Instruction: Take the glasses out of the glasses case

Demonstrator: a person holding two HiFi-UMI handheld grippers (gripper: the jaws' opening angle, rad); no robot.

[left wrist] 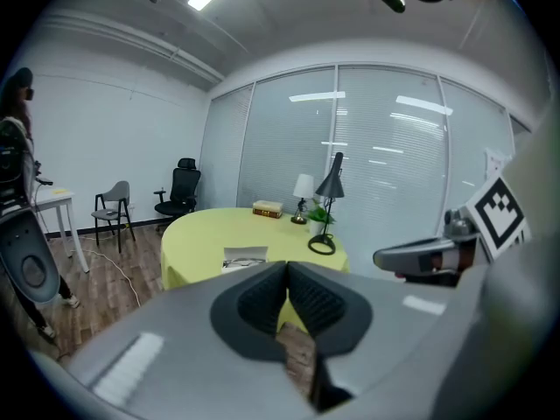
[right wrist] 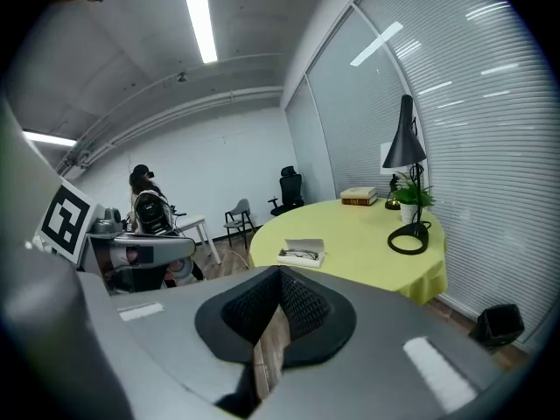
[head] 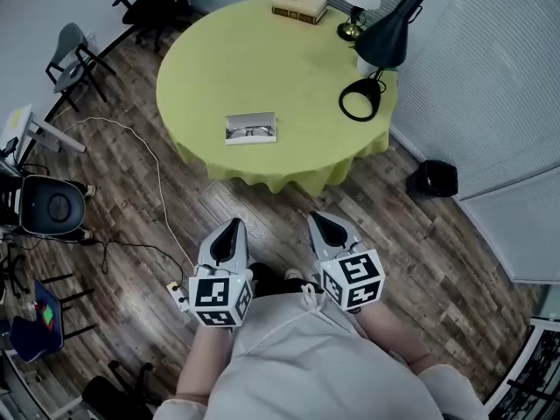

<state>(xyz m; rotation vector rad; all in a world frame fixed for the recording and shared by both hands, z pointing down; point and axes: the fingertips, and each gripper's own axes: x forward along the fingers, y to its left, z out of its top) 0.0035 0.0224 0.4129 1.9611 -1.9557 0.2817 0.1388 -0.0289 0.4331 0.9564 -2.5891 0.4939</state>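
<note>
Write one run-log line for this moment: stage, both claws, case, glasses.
stage: glasses not yet out; left claw: shut, empty; right claw: shut, empty; glasses case: open, on yellow table; glasses: in case

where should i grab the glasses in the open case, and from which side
Probably the bridge of the glasses, between the lenses, coming down from above on the near side. They lie flat in the open case, lenses side by side, and its lid seems to stand along the far edge.
</note>
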